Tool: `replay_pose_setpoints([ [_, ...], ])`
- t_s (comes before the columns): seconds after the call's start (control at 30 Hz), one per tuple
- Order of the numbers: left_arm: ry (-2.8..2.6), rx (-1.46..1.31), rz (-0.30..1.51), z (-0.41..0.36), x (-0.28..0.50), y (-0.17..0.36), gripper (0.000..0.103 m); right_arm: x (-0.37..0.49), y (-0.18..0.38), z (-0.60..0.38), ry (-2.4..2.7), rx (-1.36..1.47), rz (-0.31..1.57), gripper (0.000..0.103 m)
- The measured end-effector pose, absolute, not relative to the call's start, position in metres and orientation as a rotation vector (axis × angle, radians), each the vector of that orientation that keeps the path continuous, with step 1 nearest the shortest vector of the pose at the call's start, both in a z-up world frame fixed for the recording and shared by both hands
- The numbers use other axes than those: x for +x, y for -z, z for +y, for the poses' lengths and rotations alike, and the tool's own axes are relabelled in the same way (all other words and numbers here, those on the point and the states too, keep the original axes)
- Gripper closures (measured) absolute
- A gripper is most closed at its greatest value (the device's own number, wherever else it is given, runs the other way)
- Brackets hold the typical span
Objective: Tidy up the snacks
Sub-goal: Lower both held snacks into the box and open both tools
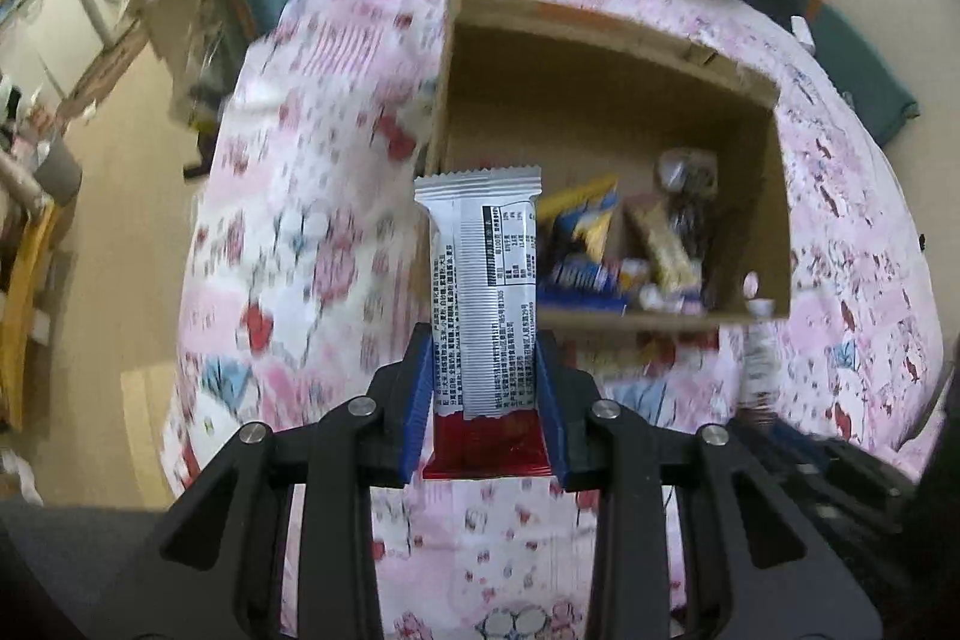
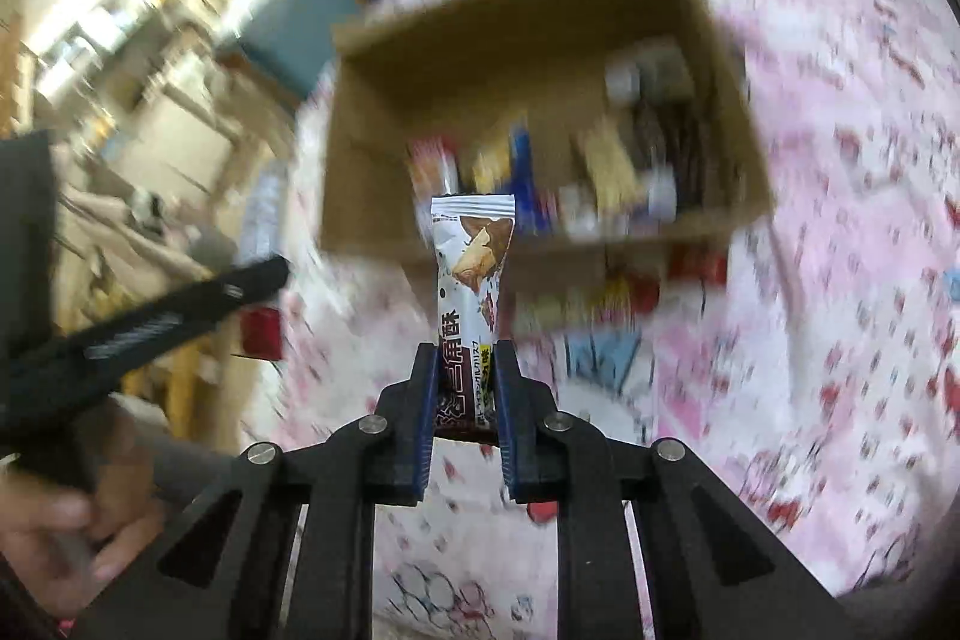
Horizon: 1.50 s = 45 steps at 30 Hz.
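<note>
The left tongs [image 1: 483, 376] pinch a long snack bar [image 1: 485, 292] between their blue pads, closed tight on its lower part. The bar stands straight up, with its silver back and small black print facing the camera and a red end at the bottom. The right tongs [image 2: 464, 382] squeeze a thinner snack packet [image 2: 474, 274], brown and white with a picture of a biscuit on it, and it also points up. Both snacks are up in the air above a bed covered with a pink and white cartoon blanket [image 1: 312, 244]. An open cardboard box [image 1: 606, 100] sits on the blanket just behind the two snacks. Inside the box, near its front wall, lie more snacks: a blue and yellow packet [image 1: 585, 220], a tan bar [image 1: 663, 244] and some small dark wrapped ones. A few more packets lie on the blanket in front of the box, but they are too blurry to name. In the right wrist view, a hand [image 2: 66, 538] at the left edge holds the other black tool.
</note>
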<state>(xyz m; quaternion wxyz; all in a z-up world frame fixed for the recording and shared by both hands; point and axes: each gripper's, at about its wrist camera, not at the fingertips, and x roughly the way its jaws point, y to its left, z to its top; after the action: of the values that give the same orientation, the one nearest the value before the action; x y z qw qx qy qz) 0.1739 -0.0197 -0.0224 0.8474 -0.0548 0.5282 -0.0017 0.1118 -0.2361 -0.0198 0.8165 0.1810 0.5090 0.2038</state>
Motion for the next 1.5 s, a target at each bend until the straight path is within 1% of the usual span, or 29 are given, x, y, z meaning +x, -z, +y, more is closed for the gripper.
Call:
replay_pose_setpoints([
  [0.13, -0.004, -0.078, 1.062, -0.023, 0.201, 0.007, 0.075, 0.134, 0.000, -0.258, -0.427, 0.412, 1.005, 0.084],
  [0.3, -0.012, -0.053, 1.025, -0.029, 0.230, 0.001, 0.075, 0.167, -0.007, -0.277, -0.401, 0.455, 0.950, 0.084],
  [0.53, 0.010, -0.043, 1.008, -0.041, 0.259, 0.022, 0.075, 0.206, 0.006, -0.287, -0.347, 0.436, 0.907, 0.084],
  [0.67, 0.059, 0.005, 1.007, -0.049, 0.266, 0.044, 0.075, 0.210, 0.038, -0.288, -0.329, 0.436, 0.971, 0.084],
  [0.83, 0.066, -0.025, 1.015, -0.047, 0.270, 0.056, 0.075, 0.214, 0.052, -0.285, -0.313, 0.444, 1.014, 0.084],
  [1.5, 0.102, -0.047, 1.031, -0.053, 0.270, 0.065, 0.074, 0.226, 0.066, -0.283, -0.328, 0.489, 1.058, 0.083],
])
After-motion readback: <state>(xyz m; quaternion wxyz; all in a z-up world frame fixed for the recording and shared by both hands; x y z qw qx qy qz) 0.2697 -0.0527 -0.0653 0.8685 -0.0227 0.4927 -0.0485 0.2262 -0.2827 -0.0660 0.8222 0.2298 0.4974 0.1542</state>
